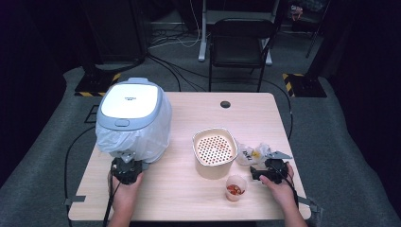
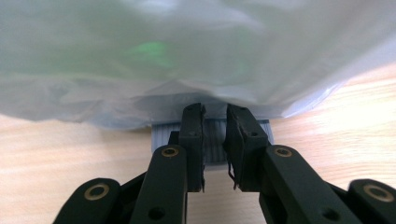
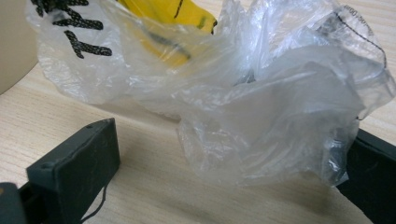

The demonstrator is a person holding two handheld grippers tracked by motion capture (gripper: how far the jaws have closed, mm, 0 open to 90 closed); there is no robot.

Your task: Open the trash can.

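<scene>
A white-lidded appliance (image 1: 130, 101) stands at the table's left, wrapped in a clear plastic bag (image 1: 142, 137). My left gripper (image 1: 125, 160) sits at its front base. In the left gripper view the bag (image 2: 196, 56) hangs just ahead, and my left gripper (image 2: 215, 114) has its jaws nearly together in front of a grey ribbed part (image 2: 212, 140) of the base. A crumpled clear bag (image 1: 250, 153) with yellow and black print lies at the right. My right gripper (image 1: 263, 163) is just below it. In the right gripper view the bag (image 3: 261, 107) lies between the wide-apart jaws of my right gripper (image 3: 233, 135).
A cream perforated basket (image 1: 214, 149) sits mid-table, and its wall (image 3: 11, 42) shows at the far left of the right gripper view. A small cup (image 1: 235, 187) with red pieces stands near the front edge. A cable hole (image 1: 225, 104) is at the back. A chair (image 1: 241, 42) stands behind the table.
</scene>
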